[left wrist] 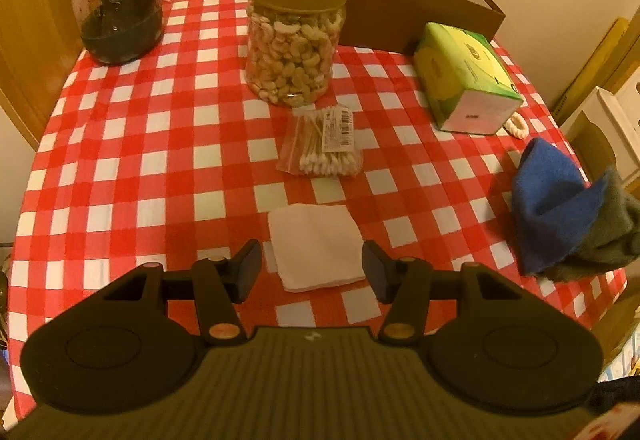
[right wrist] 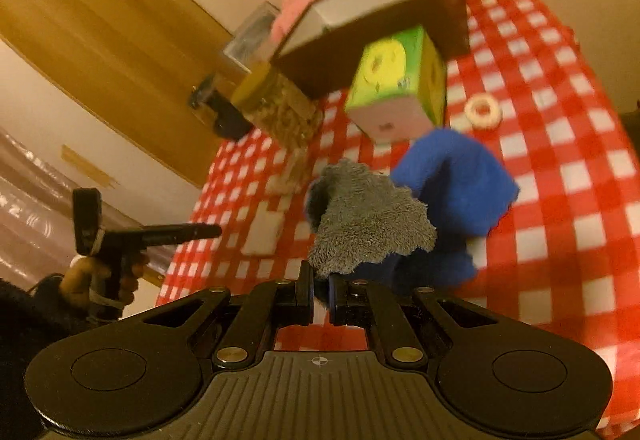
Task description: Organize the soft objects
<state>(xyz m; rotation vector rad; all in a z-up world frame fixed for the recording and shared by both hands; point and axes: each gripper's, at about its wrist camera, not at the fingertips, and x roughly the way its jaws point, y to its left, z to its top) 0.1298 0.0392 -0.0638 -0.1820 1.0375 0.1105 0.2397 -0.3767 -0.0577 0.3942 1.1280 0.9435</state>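
Drooping blue-and-grey cloth (right wrist: 400, 216), crumpled, fuzzy-edged.

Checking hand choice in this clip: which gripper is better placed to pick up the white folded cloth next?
Left. The left gripper is open with the white folded cloth right between its fingers, while the right gripper is already shut on the blue and grey cloth.

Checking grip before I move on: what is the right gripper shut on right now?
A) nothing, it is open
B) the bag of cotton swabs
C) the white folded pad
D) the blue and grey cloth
D: in the right wrist view the right gripper is closed on the blue and grey cloth, which bunches up just ahead of it.
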